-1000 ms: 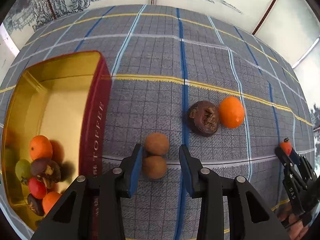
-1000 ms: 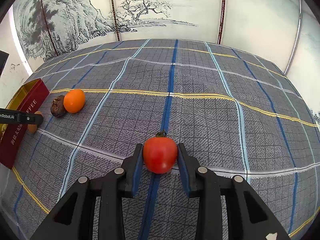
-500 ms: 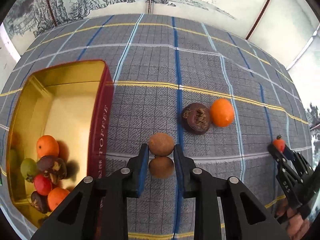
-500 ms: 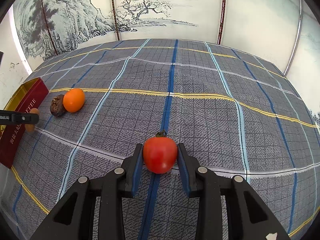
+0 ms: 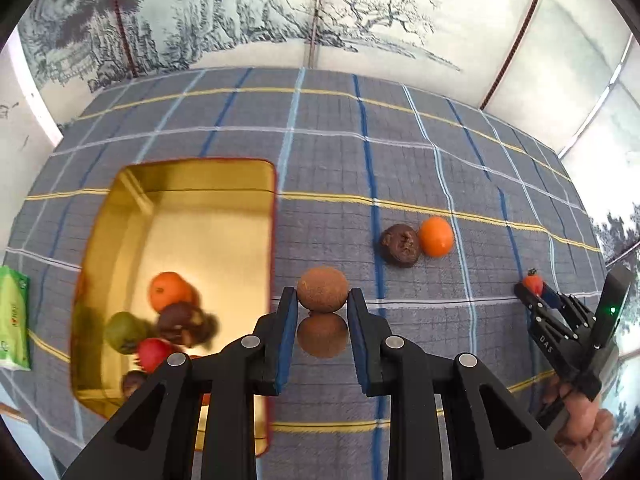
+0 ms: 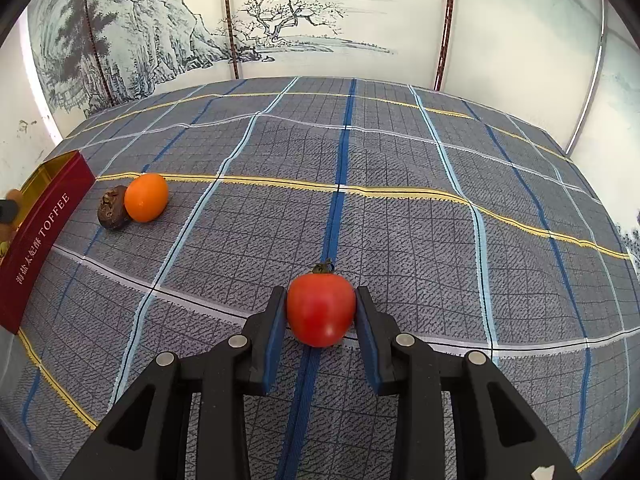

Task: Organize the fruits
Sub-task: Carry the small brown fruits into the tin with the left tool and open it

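My left gripper is shut on a round brown fruit and holds it above the cloth; a second brown fruit lies below it. The red and gold toffee tin sits to the left and holds several fruits. My right gripper is shut on a red tomato; it shows far right in the left wrist view. An orange and a dark wrinkled fruit lie touching on the cloth, also in the left wrist view.
A grey plaid tablecloth covers the table. A green packet lies left of the tin. Painted wall panels stand behind the table. The tin's red side shows at the left of the right wrist view.
My left gripper closed on one brown fruit and lifted it off the cloth, with the view pulling back and up. The right gripper with the tomato has stayed still.
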